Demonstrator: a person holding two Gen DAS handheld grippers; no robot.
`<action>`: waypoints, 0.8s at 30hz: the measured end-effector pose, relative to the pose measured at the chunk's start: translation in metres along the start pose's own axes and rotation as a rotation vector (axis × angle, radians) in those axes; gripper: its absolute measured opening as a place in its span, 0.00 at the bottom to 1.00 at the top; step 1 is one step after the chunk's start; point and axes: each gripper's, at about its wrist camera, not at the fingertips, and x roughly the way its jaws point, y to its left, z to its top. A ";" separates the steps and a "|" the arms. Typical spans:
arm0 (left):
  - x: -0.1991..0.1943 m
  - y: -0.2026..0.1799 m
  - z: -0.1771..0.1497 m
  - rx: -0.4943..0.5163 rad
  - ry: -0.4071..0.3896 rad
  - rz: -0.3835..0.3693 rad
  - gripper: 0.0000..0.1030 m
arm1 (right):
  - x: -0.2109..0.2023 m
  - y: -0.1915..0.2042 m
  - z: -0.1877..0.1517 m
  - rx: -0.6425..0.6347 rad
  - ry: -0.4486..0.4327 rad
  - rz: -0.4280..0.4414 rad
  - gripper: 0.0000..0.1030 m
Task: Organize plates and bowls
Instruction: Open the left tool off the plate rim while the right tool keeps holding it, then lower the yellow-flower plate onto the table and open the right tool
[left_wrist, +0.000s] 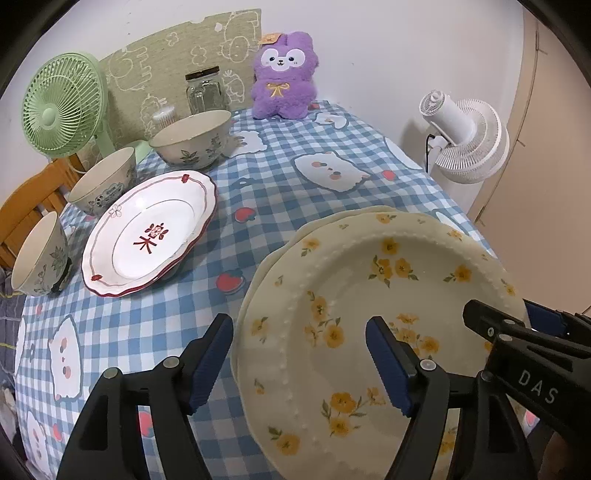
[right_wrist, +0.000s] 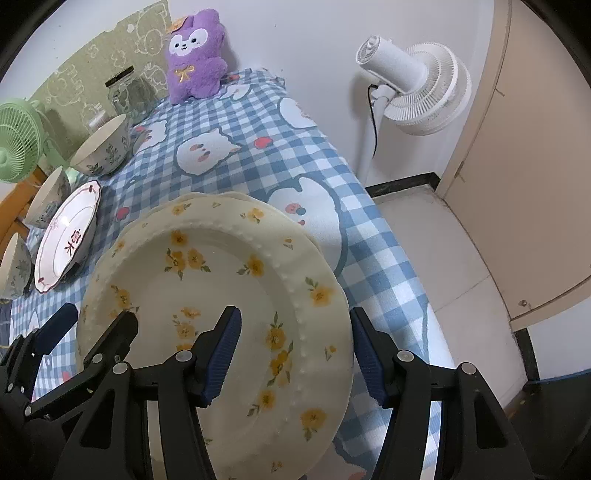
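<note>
Covering the worktop (left_wrist: 280, 192) is a blue checked cloth with cartoon cats. Just ahead of both tools sits the yellow-flowered plate (left_wrist: 369, 295), on top of a matching one whose rim peeks out beyond it, so that pair looks stacked already. The left hand-held gripper (left_wrist: 299, 363) straddles the plate's near-left rim with jaws spread wide and pads clear of it; the right hand-held gripper (right_wrist: 295, 354) straddles the near-right rim, also apart (no pad seems to press). Farther off to the left lies the red-trimmed plate (left_wrist: 151, 232), apparently resting on something dark. Beyond it stand three floral bowls (left_wrist: 192, 138), separate and unnested, so gathering these probably remains.
</note>
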 end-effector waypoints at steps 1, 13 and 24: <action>-0.003 0.002 0.000 0.000 -0.006 -0.002 0.76 | -0.001 0.000 0.000 0.002 -0.002 -0.002 0.62; -0.027 0.013 -0.013 -0.023 -0.038 -0.008 0.78 | -0.030 0.003 -0.021 0.024 -0.063 0.027 0.62; -0.038 0.014 -0.038 -0.028 -0.037 0.000 0.78 | -0.043 0.015 -0.049 -0.046 -0.084 0.037 0.52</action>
